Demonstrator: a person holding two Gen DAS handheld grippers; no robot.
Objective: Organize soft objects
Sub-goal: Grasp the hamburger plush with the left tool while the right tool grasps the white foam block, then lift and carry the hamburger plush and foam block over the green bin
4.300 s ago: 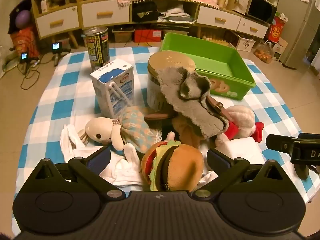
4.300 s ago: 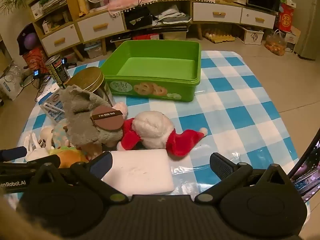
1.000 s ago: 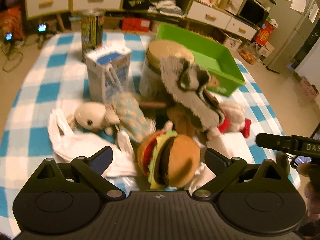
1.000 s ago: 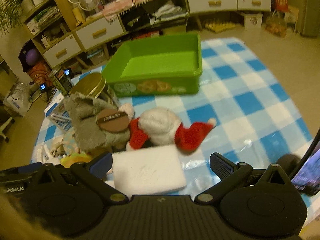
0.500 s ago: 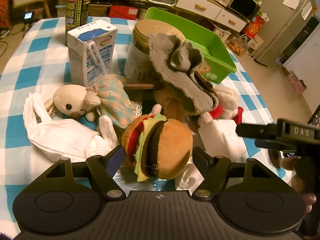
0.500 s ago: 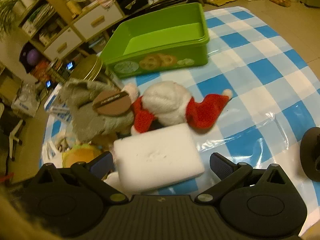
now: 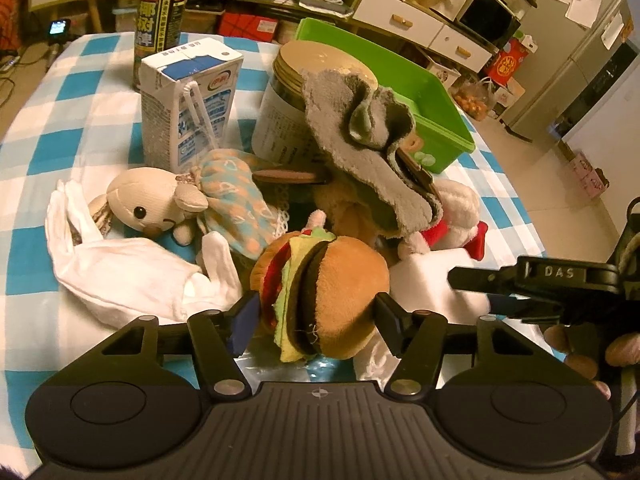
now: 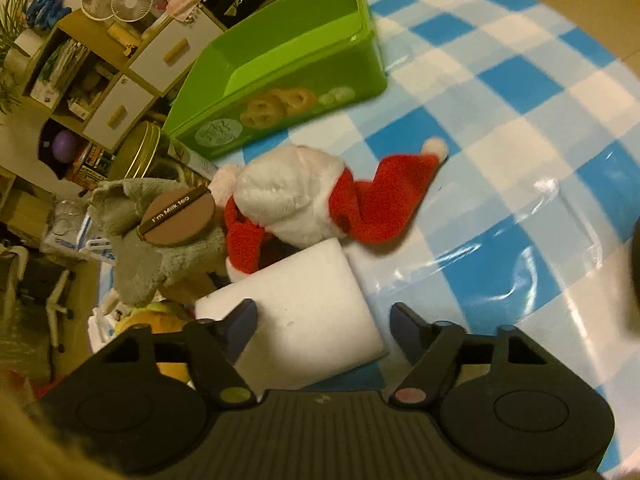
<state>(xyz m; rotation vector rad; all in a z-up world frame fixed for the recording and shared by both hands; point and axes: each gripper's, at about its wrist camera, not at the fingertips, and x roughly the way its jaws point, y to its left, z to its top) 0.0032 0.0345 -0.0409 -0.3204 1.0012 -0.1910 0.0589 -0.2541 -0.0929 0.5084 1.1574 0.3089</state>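
Warm, dim indoor light; both views fisheye-bent, right one smeared.

Yellow-orange cast over everything, whites gone cream. Left wrist view fairly sharp in the middle, the burger plush (image 7: 320,280) crisp; room lines bow hard toward the corners, which go black. Right wrist view soft with motion blur (worst on the green bin (image 8: 280,64) and the checked cloth (image 8: 520,80)). Glare streaks on the clear plastic sheet (image 8: 520,256). Shadows faint, short.
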